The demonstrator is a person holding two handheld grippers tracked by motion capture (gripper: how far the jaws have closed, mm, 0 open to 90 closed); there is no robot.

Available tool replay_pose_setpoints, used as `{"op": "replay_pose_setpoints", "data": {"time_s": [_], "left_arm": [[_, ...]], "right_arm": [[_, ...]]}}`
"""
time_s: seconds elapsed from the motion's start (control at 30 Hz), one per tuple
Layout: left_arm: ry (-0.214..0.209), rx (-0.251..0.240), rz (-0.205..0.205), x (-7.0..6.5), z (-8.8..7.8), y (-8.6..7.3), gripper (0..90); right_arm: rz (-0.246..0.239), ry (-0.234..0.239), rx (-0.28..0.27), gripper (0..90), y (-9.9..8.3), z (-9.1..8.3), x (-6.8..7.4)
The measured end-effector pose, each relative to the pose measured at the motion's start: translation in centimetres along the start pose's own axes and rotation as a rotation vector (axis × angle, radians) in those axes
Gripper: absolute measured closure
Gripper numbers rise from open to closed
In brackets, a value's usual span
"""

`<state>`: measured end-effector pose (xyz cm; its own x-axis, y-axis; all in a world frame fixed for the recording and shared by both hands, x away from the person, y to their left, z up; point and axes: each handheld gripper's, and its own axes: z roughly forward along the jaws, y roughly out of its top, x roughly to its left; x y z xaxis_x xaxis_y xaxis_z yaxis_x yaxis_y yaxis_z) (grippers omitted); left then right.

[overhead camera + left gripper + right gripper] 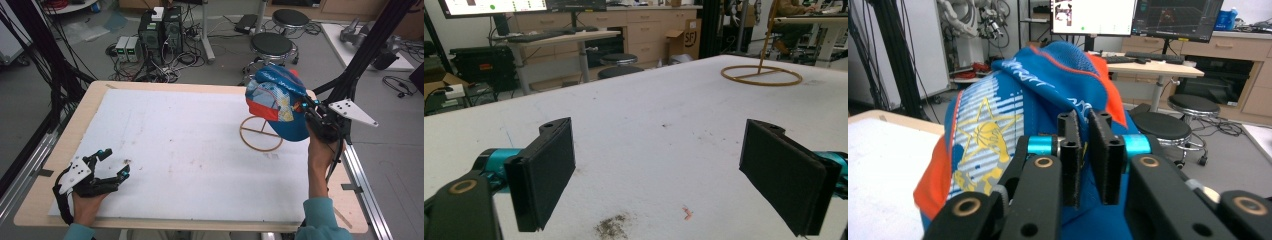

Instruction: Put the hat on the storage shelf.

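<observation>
A blue and orange cap [275, 100] with a yellow star print is up in the air over a gold wire stand [261, 134] with a ring base, at the table's right. My right gripper [306, 106] is shut on the cap's blue brim, and in the right gripper view its jaws pinch the fabric [1087, 150] with the cap's crown [998, 130] just beyond. Whether the cap rests on the stand's rod I cannot tell. My left gripper [116, 162] lies open near the front left corner, nothing between its pads [544, 175]. The stand [761, 76] shows far off ahead of it.
A white mat [175, 145] covers the wooden table [40, 195]. A dark smudge [611, 227] lies on the mat just before the left gripper. Black frame posts [360, 55] rise at the right edge. Stools [271, 46] and computers [160, 32] stand on the floor beyond.
</observation>
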<state>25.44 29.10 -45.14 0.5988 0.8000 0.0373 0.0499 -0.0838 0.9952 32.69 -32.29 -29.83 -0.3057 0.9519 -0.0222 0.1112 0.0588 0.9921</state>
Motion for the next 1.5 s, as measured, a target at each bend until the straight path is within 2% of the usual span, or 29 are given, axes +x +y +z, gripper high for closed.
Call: {"op": "replay_pose_setpoints", "data": {"time_s": [0.23, 0.3, 0.5, 0.67, 0.73, 0.93, 1.0, 1.23, 1.5], "left_arm": [[0.004, 0.002, -0.009, 0.0, 0.1, 0.0, 14.7], [0.003, 0.002, -0.010, 0.0, 0.1, 0.0, 14.7], [0.005, 0.001, -0.008, 0.0, 0.1, 0.0, 14.7], [0.005, -0.001, -0.008, 0.0, 0.0, 0.0, 14.7], [0.004, -0.001, -0.008, 0.0, 0.0, 0.0, 14.7], [0.000, 0.000, 0.000, 0.0, 0.0, 0.0, 14.7], [0.000, -0.001, -0.005, 0.0, 0.0, 0.0, 14.7], [0.001, -0.002, -0.008, 0.0, 0.0, 0.0, 14.7], [0.004, 0.000, 0.004, -0.1, 0.0, 0.0, 14.6]], "right_arm": [[0.001, 0.032, 0.003, 72.8, -0.8, -0.2, -0.3], [0.004, 0.042, 0.002, 66.2, -1.0, -0.3, -0.4], [-0.015, 0.037, 0.008, 30.2, -1.2, -0.2, 0.0], [-0.051, 0.038, 0.024, 10.8, -1.6, -0.6, 0.8], [-0.066, 0.062, 0.026, 10.6, -1.8, -1.0, 1.1], [-0.091, 0.090, 0.009, 8.9, -3.1, -2.6, 2.2], [-0.088, 0.095, -0.004, 1.7, -3.7, -3.2, 2.7], [-0.068, 0.104, -0.030, 1.7, -6.8, -4.8, 3.8], [-0.032, 0.158, -0.045, 1.6, -10.9, -5.9, 5.3]]}}
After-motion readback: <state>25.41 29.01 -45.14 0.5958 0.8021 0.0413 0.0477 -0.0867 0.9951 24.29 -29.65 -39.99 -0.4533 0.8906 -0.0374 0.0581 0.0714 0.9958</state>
